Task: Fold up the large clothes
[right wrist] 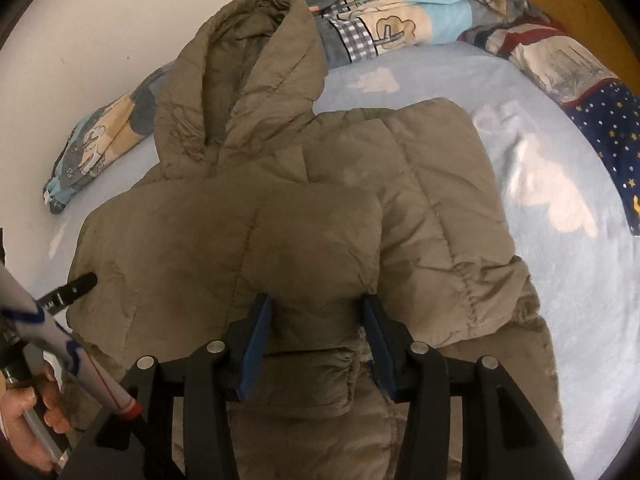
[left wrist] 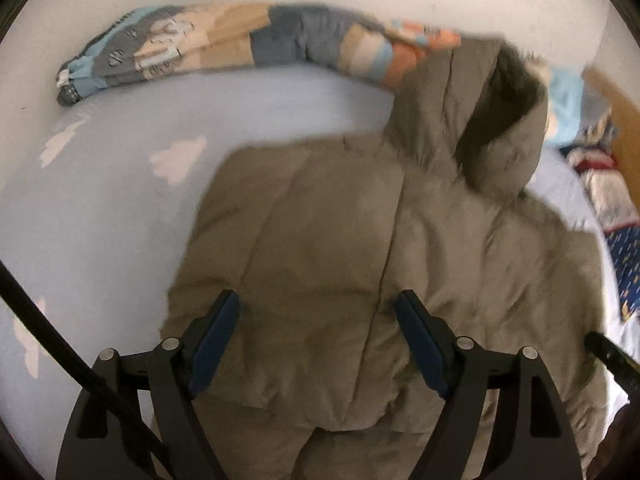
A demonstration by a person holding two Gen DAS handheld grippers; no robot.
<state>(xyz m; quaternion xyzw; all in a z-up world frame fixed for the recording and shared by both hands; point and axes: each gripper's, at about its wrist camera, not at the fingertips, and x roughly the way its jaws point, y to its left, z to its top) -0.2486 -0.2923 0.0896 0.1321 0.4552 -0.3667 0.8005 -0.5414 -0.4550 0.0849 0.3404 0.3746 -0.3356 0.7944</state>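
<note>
An olive-brown puffer jacket (left wrist: 340, 232) lies spread on the bed with its hood (left wrist: 480, 120) toward the wall. My left gripper (left wrist: 318, 316) hovers over the jacket's body with its jaws wide apart; the blue pads (left wrist: 218, 336) do not press on the fabric. In the right wrist view the same jacket (right wrist: 180, 248) has a sleeve (right wrist: 316, 264) folded across its front. My right gripper (right wrist: 316, 316) is shut on that sleeve, a pad against each side, just above the gathered cuff (right wrist: 320, 380). The left gripper's tip (right wrist: 78, 284) shows at the jacket's left edge.
The light blue sheet with white clouds (left wrist: 100, 200) covers the bed. A rolled patterned blanket (left wrist: 240, 44) runs along the white wall. Dark blue star-print bedding (right wrist: 608, 136) and a wooden headboard (left wrist: 616, 108) sit at the right. A person's hand (right wrist: 24, 428) holds the left tool.
</note>
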